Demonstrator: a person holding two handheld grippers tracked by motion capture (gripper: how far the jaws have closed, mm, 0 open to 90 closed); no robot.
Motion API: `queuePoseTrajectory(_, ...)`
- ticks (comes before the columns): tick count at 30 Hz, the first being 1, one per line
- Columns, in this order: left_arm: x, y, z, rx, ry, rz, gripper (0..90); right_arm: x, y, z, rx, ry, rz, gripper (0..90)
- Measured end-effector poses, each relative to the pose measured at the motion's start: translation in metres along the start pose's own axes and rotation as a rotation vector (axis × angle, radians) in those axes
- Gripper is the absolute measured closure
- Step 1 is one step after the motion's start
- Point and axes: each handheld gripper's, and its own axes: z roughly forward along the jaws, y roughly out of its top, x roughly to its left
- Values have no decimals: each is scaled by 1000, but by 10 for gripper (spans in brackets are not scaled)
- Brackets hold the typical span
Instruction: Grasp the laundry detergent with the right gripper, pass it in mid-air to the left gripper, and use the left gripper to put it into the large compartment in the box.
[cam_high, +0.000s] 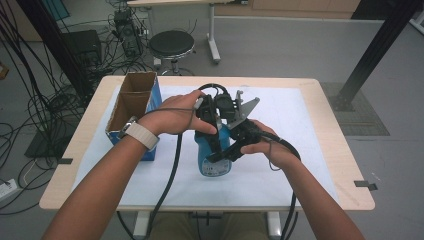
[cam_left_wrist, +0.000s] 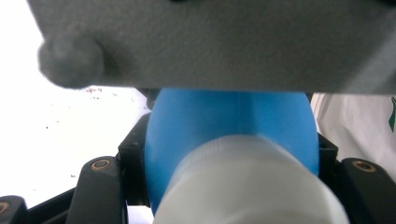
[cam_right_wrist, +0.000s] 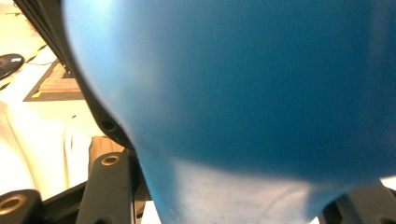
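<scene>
Blue bottle (cam_high: 214, 155) stands near the middle of the worktop (cam_high: 320, 150), slightly toward the near edge, on the white sheet (cam_high: 280, 115) that covers most of the top. Left gripper (cam_high: 211, 131) comes down over the bottle's upper part; in the left gripper view its jaws sit closed tight on either side of the blue shoulder (cam_left_wrist: 233, 121), with the white cap (cam_left_wrist: 247, 182) pointing back at the camera. Right gripper (cam_high: 231, 150) is clamped on the body lower down, from the right; in the right gripper view the blue wall (cam_right_wrist: 243, 84) presses close against the lens between the jaws. Both grips look firm. Likely work in hand: steadying the body while the cap end is turned or pulled. Risks, as judged: the two grippers sit almost touching, and the grey plate (cam_high: 245, 107) of one is close to the other hand's gripper, so any twist could knock them together; the smooth rounded plastic could spin or slip in the pads if one hand turns harder than the other holds; a squeeze on a soft wall could push liquid out once the cap loosens. The cables (cam_high: 172, 170) trailing toward the near edge could drag. Room: the open cardboard box (cam_high: 131, 107) stands well to the left near the left edge, apart from the bottle; the right half and the far edge lie open for setting things down.
</scene>
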Motion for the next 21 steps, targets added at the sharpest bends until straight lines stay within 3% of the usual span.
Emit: queuePoseTrajectory(21, -1, 0, -1, 0, 2, -5, 377, 2, 0, -1, -7, 7, 4, 432)
